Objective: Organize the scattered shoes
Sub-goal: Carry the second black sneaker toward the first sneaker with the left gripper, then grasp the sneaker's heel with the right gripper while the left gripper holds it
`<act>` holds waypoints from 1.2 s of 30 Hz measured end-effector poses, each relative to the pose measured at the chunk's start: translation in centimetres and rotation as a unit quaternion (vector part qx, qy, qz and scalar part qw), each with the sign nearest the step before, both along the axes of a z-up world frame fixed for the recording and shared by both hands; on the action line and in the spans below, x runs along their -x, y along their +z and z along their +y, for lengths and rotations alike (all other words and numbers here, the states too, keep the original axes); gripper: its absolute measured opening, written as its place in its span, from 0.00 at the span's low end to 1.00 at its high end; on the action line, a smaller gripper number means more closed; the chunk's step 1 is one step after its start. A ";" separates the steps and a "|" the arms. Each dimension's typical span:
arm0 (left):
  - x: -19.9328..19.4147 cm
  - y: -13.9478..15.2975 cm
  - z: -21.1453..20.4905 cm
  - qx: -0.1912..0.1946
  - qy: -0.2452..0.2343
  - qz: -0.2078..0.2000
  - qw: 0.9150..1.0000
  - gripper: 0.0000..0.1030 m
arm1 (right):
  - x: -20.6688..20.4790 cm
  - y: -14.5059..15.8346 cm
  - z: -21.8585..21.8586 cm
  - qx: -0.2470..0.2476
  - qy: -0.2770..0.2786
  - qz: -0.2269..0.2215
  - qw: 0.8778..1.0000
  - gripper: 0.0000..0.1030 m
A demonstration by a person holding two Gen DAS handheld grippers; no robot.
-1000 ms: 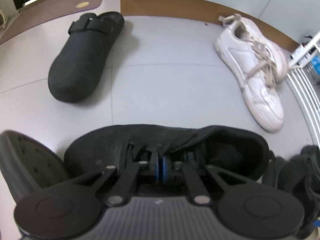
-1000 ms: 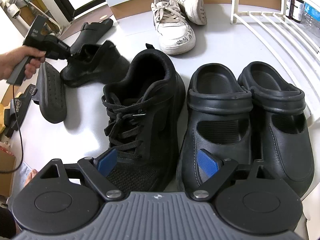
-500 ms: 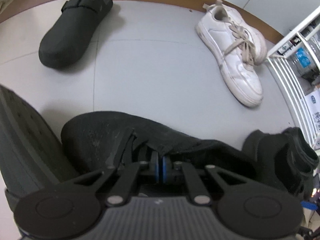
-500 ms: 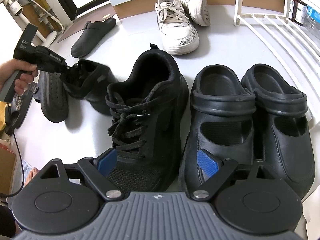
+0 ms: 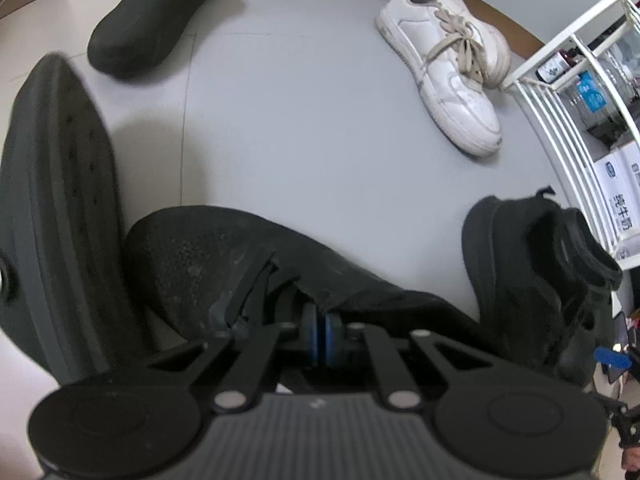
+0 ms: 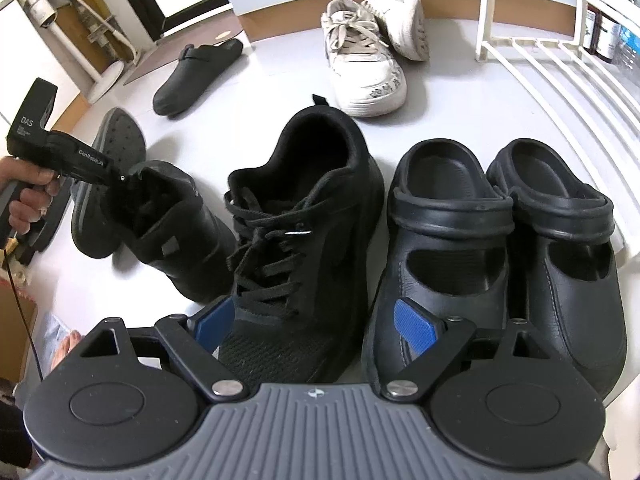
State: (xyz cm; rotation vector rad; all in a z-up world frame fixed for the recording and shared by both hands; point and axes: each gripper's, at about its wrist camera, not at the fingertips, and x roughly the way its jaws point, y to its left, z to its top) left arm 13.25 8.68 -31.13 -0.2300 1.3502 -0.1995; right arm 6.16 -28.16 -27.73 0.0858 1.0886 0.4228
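Left hand-held gripper [image 5: 319, 334]: pads pressed together, pinching the collar of the black sneaker [image 5: 240, 264].
Right hand-held gripper [image 6: 316, 322]: spread wide, hovering over the toe of the laced black sneaker [image 6: 304, 240].
Pinched sneaker: on the floor [image 5: 300, 120], just beside the laced one.
Black clogs [image 6: 500, 240]: paired beside the laced sneaker.

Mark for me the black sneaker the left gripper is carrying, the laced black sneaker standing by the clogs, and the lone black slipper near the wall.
Carried black sneaker [image 6: 176, 236], right wrist view, on its side panel.
Laced black sneaker [image 6: 296, 240], right wrist view, on its laces.
Black slipper [image 5: 140, 36], left wrist view, on its toe cap.
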 end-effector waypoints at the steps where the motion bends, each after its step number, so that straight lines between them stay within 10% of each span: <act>1: 0.5 0.0 0.0 0.000 0.000 0.001 1.000 0.04 | 0.1 0.0 0.1 -0.001 0.002 0.000 1.000 0.88; 8: 3.2 0.9 0.2 0.007 0.008 -0.003 1.000 0.07 | 0.6 0.5 1.6 -0.007 0.026 -0.007 1.000 0.88; 16: 4.7 3.3 -0.1 0.008 0.009 -0.049 0.999 0.43 | 0.6 0.7 3.4 -0.016 0.048 -0.010 0.999 0.87; 36: 4.5 3.0 2.2 0.036 0.055 -0.076 0.995 0.58 | -0.1 -0.8 10.8 -0.049 0.132 0.015 0.990 0.66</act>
